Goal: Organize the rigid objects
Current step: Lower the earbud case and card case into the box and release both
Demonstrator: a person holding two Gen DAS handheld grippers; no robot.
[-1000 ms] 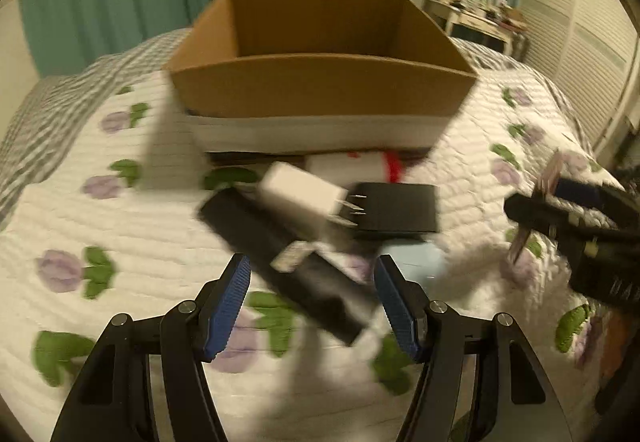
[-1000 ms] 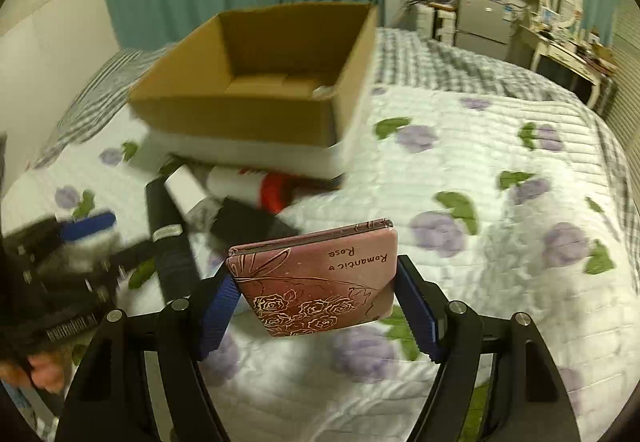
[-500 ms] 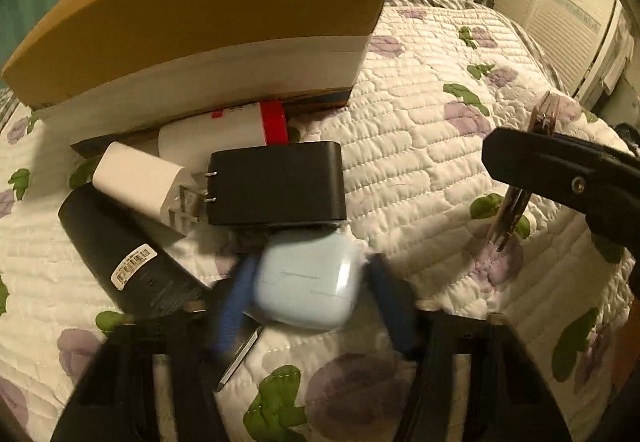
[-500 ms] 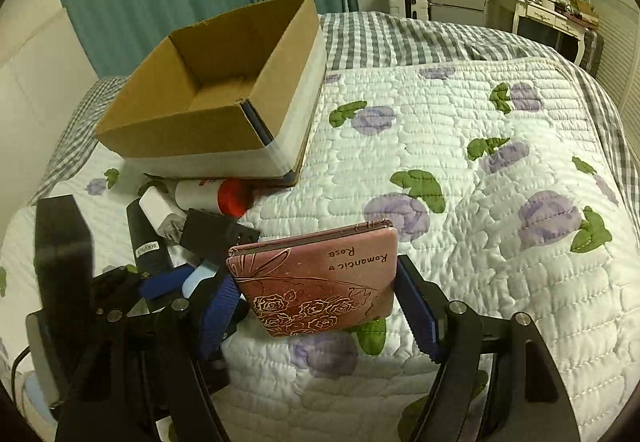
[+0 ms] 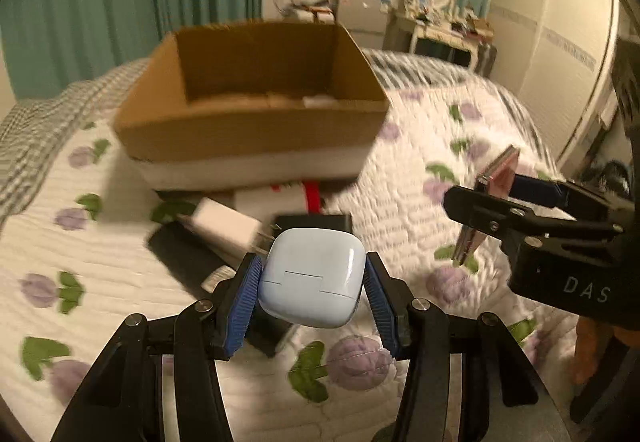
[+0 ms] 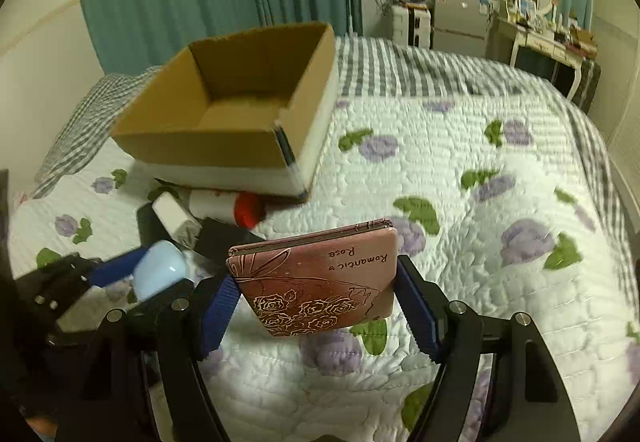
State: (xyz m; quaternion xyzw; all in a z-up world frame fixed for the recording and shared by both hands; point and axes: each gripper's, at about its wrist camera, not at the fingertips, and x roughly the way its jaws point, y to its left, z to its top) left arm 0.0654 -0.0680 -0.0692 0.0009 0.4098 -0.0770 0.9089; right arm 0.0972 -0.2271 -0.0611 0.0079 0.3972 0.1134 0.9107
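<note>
A: Left gripper (image 5: pixel 312 284) — blue ribbed pads clamped on the side walls of the pale blue earbud case (image 5: pixel 313 278), lifted clear of the quilt (image 5: pixel 400 202). Case is a rounded glossy plastic square, lid seam facing the camera. Right gripper (image 6: pixel 316 282) grasps the pink compact mirror (image 6: pixel 316 278) by its two short edges; flat hard slab, embossed roses, "Romantic Rose" lettering.

B: Destination?

A: Cardboard box (image 5: pixel 256 110) at 12 o'clock from the left gripper, 11 o'clock from the right one. Open top, matte brown corrugated walls, white band along the base. Floor looks mostly bare; a small pale item in the far corner, too blurred to name.

B: Judgement on the carry?

A: Smooth curved shell against narrow pads — it could squirt out if the squeeze slackens. I'd keep the grip steady, pass above the near wall, lower close to the floor before letting go. Send the arms in one at a time; the right gripper sits at 3 o'clock, near the left.

B: Left on the bed?

A: Between grippers and box: white charger plug (image 5: pixel 224 226) with metal prongs, black charger block (image 5: pixel 316 220), long black cylinder (image 5: pixel 188 254) with a label, white bottle with red cap (image 6: pixel 228 204) touching the box base. Quilt is soft, stitched, purple-flower print — poor footing for rigid items.
</note>
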